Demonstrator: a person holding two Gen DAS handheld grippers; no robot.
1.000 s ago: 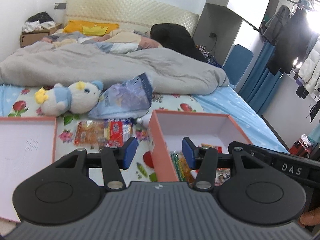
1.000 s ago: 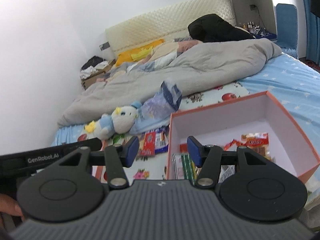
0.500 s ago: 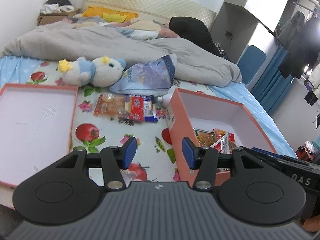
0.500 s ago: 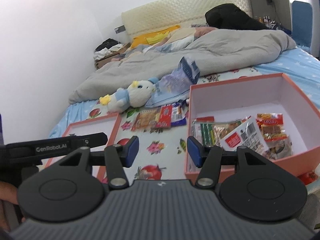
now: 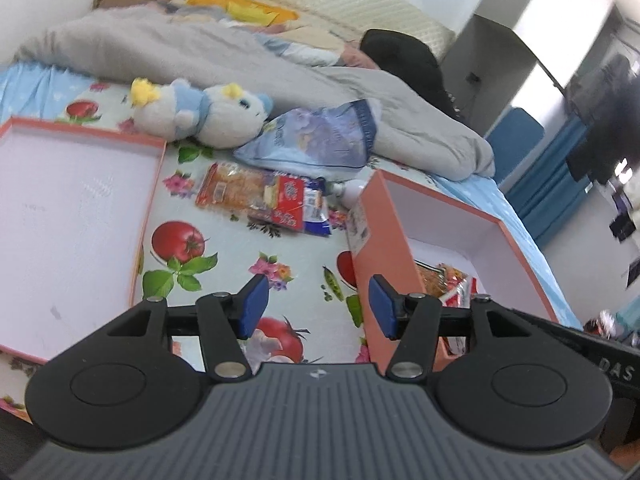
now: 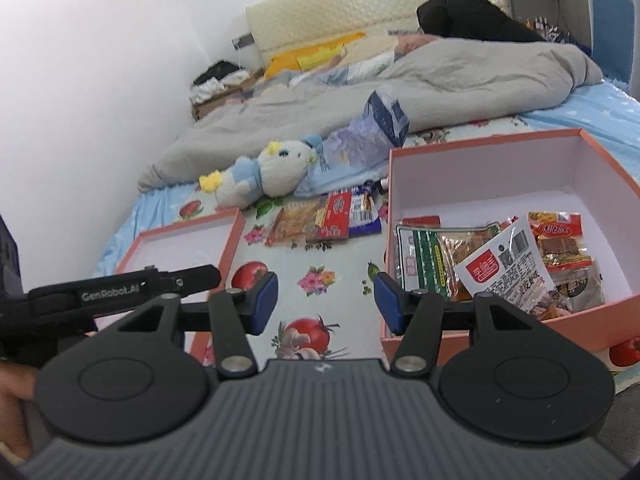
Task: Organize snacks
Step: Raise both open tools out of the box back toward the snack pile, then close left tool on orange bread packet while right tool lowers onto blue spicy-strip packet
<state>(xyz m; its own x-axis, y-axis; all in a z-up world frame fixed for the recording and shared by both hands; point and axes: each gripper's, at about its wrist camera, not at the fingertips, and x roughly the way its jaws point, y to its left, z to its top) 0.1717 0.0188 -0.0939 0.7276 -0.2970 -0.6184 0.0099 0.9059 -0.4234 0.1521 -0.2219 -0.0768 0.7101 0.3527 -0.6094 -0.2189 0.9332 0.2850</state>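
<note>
An orange box [image 6: 480, 142] with a white inside stands on the bed and holds several snack packets [image 6: 500, 260]; it also shows in the left wrist view [image 5: 384, 240]. Loose snack packets [image 5: 264, 198] lie on the sheet between the box and its lid [image 5: 152, 184], and show in the right wrist view too [image 6: 324, 220]. My left gripper [image 5: 316, 306] is open and empty, above the sheet near the box's left wall. My right gripper [image 6: 326, 300] is open and empty, just left of the box's front corner.
A plush toy [image 5: 200, 114] and a blue plastic bag [image 5: 316, 140] lie behind the loose packets. A grey duvet [image 5: 200, 52] covers the far half of the bed. The lid [image 6: 180, 240] lies open at the left. The bed's edge drops off at the right.
Both grippers have tilted down and risen, so more of the sheet, the lid and the box's contents are in view. Both stay open and empty.
</note>
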